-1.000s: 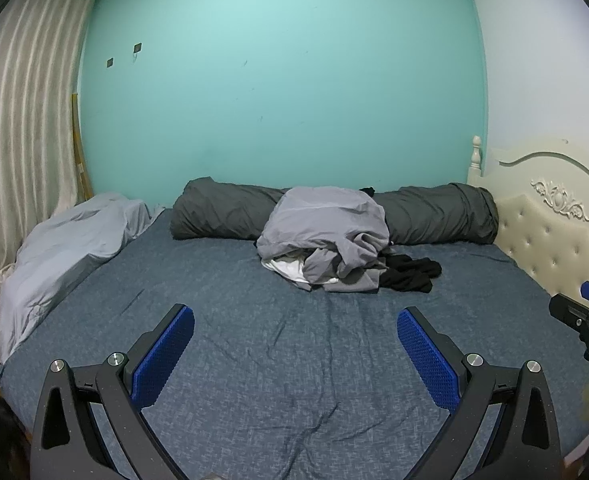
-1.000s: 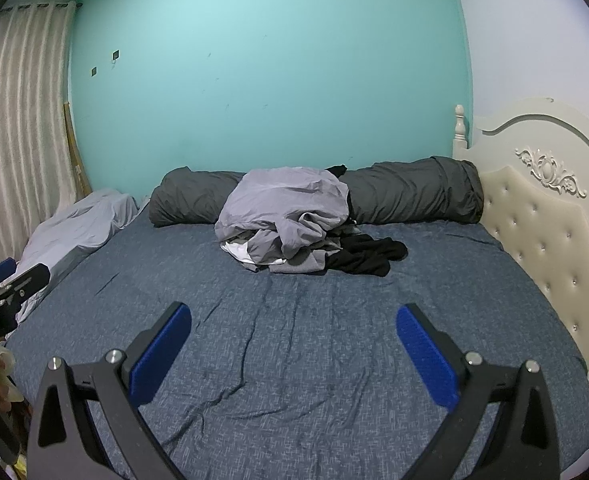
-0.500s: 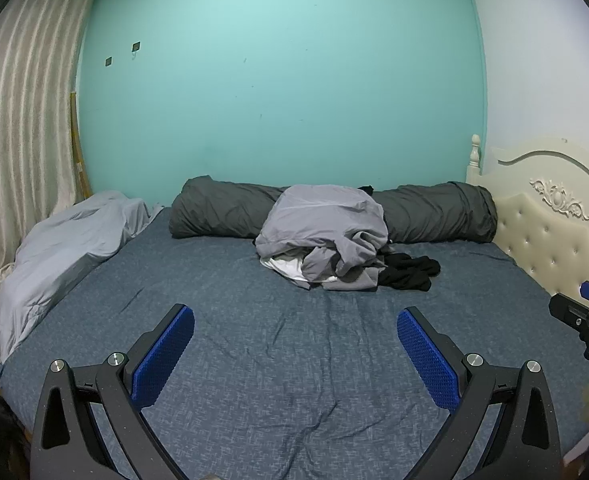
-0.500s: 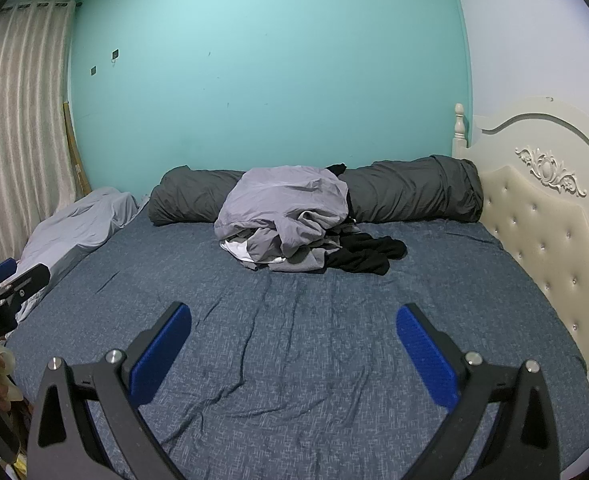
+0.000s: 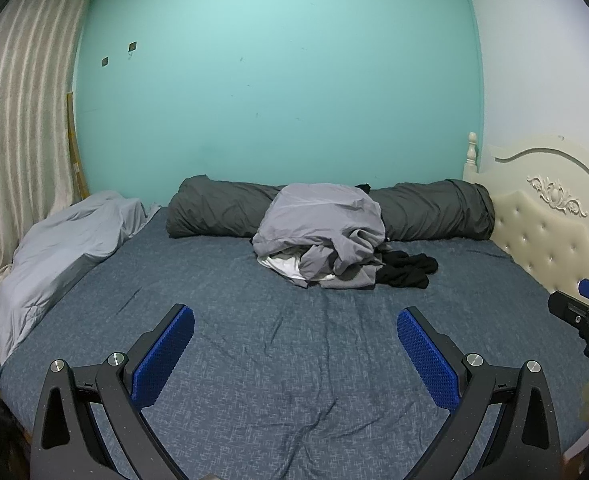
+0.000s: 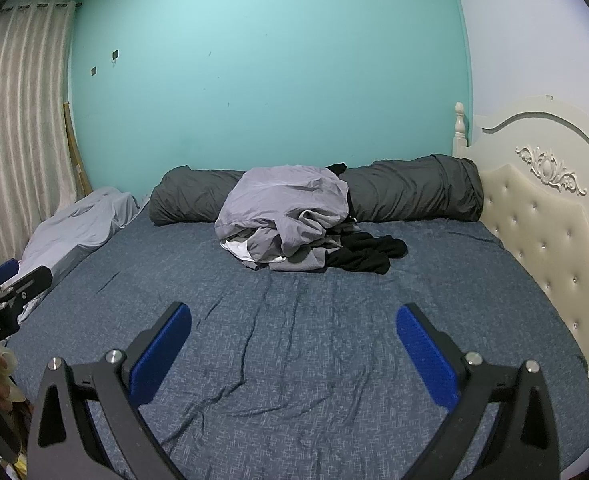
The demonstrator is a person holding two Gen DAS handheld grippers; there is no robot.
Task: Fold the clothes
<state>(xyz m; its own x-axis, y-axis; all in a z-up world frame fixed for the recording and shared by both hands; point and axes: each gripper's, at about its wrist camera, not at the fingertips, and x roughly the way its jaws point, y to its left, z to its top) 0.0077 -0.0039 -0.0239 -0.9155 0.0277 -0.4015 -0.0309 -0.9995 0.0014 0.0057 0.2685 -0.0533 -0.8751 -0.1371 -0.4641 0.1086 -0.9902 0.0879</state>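
Note:
A heap of clothes (image 5: pixel 322 232) lies at the far middle of the bed: a light grey garment on top, white cloth under it, a black garment (image 5: pixel 406 270) at its right. It also shows in the right wrist view (image 6: pixel 286 216), with the black garment (image 6: pixel 366 256) beside it. My left gripper (image 5: pixel 294 320) is open and empty, low over the near part of the bed, well short of the heap. My right gripper (image 6: pixel 293 316) is also open and empty, at a like distance. Each gripper shows at the edge of the other's view.
The bed has a blue-grey sheet (image 5: pixel 294 360). A rolled dark grey duvet (image 5: pixel 434 212) lies along the teal wall behind the heap. A light grey pillow (image 5: pixel 54 248) lies at the left by the curtain. A cream padded headboard (image 6: pixel 542 232) bounds the right side.
Both grippers have drifted slightly forward and up; the bed and heap sit a little lower in view. Both stay open and empty.

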